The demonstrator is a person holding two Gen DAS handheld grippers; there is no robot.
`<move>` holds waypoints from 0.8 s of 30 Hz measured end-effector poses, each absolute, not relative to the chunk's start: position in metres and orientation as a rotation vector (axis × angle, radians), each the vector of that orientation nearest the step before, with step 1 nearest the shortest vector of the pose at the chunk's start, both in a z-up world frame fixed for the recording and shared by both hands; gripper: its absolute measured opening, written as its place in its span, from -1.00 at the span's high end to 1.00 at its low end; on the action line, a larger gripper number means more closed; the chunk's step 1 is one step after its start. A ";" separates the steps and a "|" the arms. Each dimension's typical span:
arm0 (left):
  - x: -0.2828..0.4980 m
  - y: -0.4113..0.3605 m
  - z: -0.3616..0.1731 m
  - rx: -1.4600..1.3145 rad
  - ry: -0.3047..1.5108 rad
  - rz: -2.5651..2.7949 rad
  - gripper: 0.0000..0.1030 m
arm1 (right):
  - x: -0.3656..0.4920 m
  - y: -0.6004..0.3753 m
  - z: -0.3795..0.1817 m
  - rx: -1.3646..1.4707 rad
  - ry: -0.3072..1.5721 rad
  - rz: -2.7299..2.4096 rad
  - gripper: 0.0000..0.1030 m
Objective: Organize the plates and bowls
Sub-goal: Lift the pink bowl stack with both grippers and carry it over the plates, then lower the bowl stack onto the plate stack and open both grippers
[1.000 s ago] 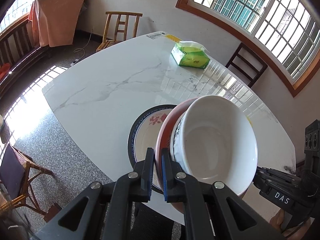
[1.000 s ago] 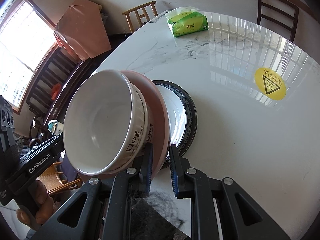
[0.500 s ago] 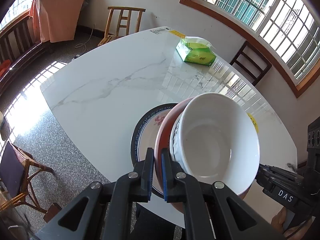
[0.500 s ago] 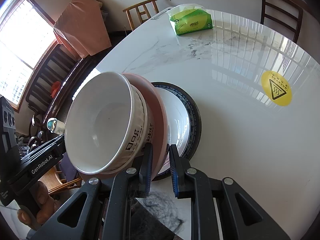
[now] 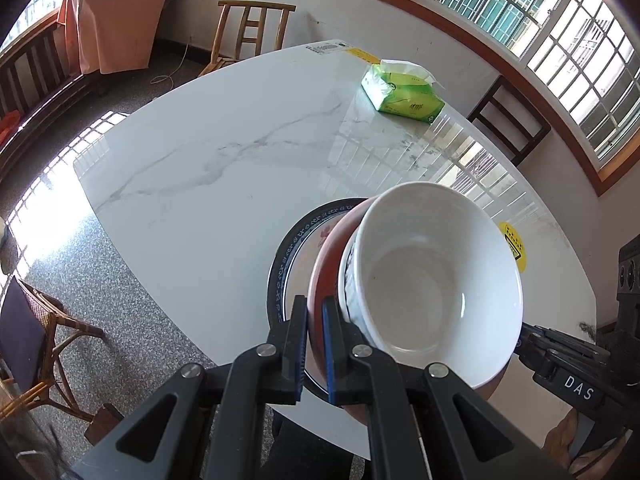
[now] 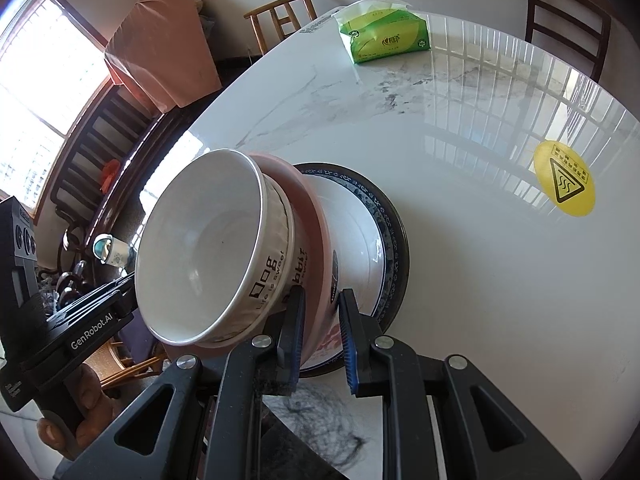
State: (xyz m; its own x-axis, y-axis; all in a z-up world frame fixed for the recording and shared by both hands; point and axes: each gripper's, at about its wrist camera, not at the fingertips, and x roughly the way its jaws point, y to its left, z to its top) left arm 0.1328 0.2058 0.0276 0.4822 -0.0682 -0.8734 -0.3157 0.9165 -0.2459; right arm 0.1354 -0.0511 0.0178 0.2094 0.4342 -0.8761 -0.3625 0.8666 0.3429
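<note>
Evidently the stacking is almost done: two white bowls point(image 5: 432, 280) nest in the pink plate point(image 6: 316, 240), and both tongs pinch that plate's rim from opposite sides. The left gripper point(image 5: 315, 340) is closed tight on the edge; the right gripper point(image 6: 318, 334) stands slightly wider, though its jaws look closed on the rim too. Just ahead of both fingertips, under the pink plate, lies the blue-rimmed plate point(image 6: 394, 216) on the marble table point(image 5: 224, 152). What seems left is settling the stack and letting go
</note>
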 end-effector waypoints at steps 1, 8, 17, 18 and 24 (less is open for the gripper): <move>0.133 0.205 0.028 -0.399 1.063 0.158 0.90 | 0.135 -0.052 0.017 0.070 1.244 0.555 0.66; 0.131 0.197 0.030 -0.360 1.024 0.167 0.89 | 0.139 -0.054 0.013 0.089 1.253 0.564 0.66; 0.120 0.193 0.026 -0.336 0.931 0.178 0.80 | 0.141 -0.066 0.005 0.201 1.230 0.576 0.61; 0.118 0.193 0.026 -0.329 0.917 0.182 0.75 | 0.139 -0.068 0.006 0.198 1.206 0.564 0.53; 0.104 0.188 0.025 -0.289 0.849 0.196 0.63 | 0.119 -0.082 0.019 0.207 1.017 0.519 0.03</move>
State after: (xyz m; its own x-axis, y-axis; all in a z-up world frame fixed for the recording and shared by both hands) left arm 0.1036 0.1875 0.0251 0.6461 0.0549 -0.7613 -0.2840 0.9431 -0.1730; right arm 0.1194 -0.0823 0.0194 0.4180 0.5045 -0.7555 -0.3162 0.8604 0.3995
